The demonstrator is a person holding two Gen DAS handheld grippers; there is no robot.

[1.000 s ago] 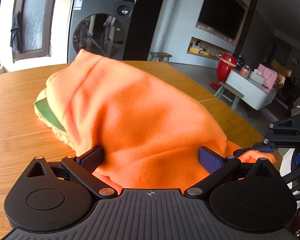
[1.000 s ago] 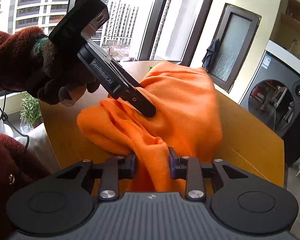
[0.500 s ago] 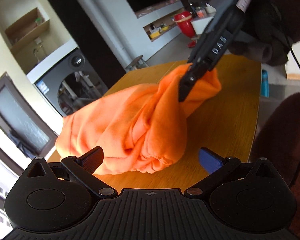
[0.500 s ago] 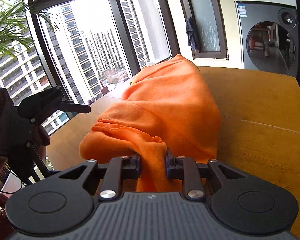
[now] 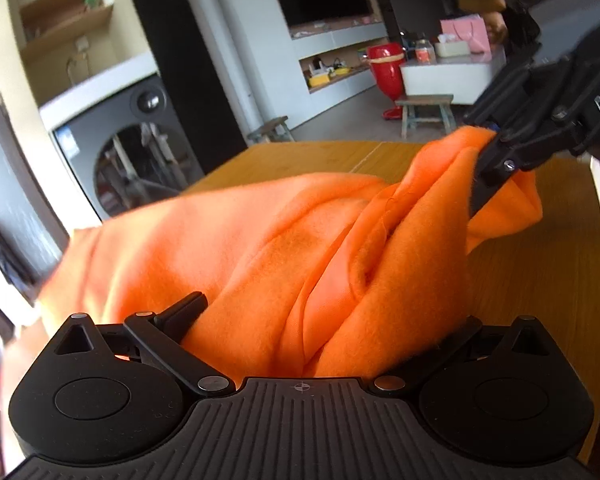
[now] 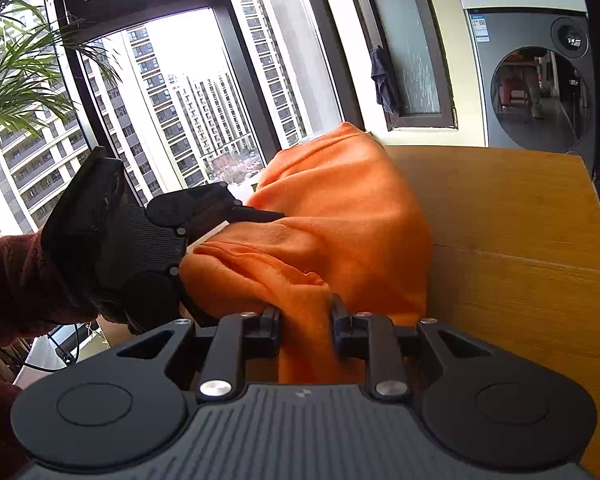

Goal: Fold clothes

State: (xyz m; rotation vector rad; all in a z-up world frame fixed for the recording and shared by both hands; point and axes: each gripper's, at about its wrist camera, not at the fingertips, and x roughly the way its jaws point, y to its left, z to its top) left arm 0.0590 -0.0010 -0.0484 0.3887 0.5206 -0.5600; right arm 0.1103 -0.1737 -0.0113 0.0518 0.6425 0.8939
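Across the wooden table [image 6: 512, 216] lies one orange garment [image 6: 340, 216], its length running from the near edge toward the window-side edge. Right gripper [image 6: 306, 326] pinches a fold, its jaws having just eased slightly wider; left gripper [image 5: 320, 320] stands wide with cloth between.

We can read only the white letters "DA" on the black body of the right gripper [image 5: 496, 168], at the right edge of the left wrist view, where the picture cuts the word off. The washing machine [image 6: 536, 80] carries a blue and white sticker at its upper left, but its print is too small for us to read.
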